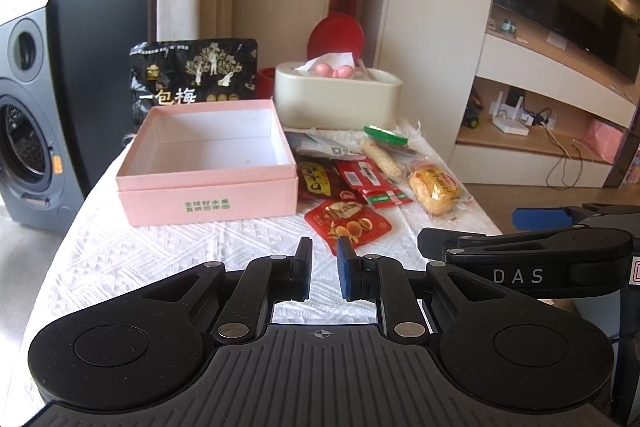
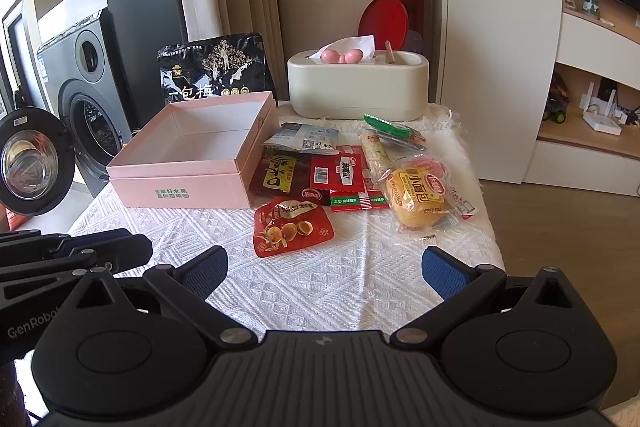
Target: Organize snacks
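An empty pink box [image 1: 208, 195] [image 2: 180, 187] stands on the white cloth at the left. To its right lies a pile of snacks: a red nut packet [image 1: 348, 225] [image 2: 292, 227] nearest me, a yellow bread bun [image 1: 434, 187] [image 2: 416, 195], red sachets [image 2: 340, 175], a cream stick [image 2: 376, 151] and a green packet [image 2: 386, 125]. My left gripper [image 1: 325, 255] hovers shut and empty just short of the nut packet. My right gripper [image 2: 326, 267] stands wide open over bare cloth in front of the pile, holding nothing.
A black plum bag [image 1: 196, 75] leans behind the box. A cream tissue holder [image 2: 360, 87] with a red lid sits at the back. A washing machine [image 2: 88, 99] is off the table's left edge, shelves on the right.
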Tool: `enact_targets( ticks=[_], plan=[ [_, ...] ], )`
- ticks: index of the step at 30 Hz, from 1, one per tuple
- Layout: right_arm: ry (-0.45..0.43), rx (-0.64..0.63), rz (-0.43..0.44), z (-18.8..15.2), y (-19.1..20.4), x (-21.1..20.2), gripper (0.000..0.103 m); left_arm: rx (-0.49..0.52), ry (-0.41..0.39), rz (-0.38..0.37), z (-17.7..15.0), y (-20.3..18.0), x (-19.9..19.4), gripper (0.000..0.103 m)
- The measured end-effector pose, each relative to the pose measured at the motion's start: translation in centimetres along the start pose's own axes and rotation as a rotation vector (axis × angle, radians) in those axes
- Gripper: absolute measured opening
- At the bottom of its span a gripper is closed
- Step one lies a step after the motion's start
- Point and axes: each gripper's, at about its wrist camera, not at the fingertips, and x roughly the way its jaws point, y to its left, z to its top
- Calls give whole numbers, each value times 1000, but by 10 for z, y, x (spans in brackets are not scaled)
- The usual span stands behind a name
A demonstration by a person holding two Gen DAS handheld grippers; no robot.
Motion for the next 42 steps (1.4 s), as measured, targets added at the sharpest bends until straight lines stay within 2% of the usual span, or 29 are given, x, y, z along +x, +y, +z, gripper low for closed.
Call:
enact_targets(
  ticks=[27, 42],
  plan=[
    [52, 9, 4, -3, -1, 5, 103, -21, 73, -10, 2, 5, 7, 18],
    [69, 12, 4, -4, -2, 9, 103, -22, 84, -11, 2, 5, 9, 17]
  ],
)
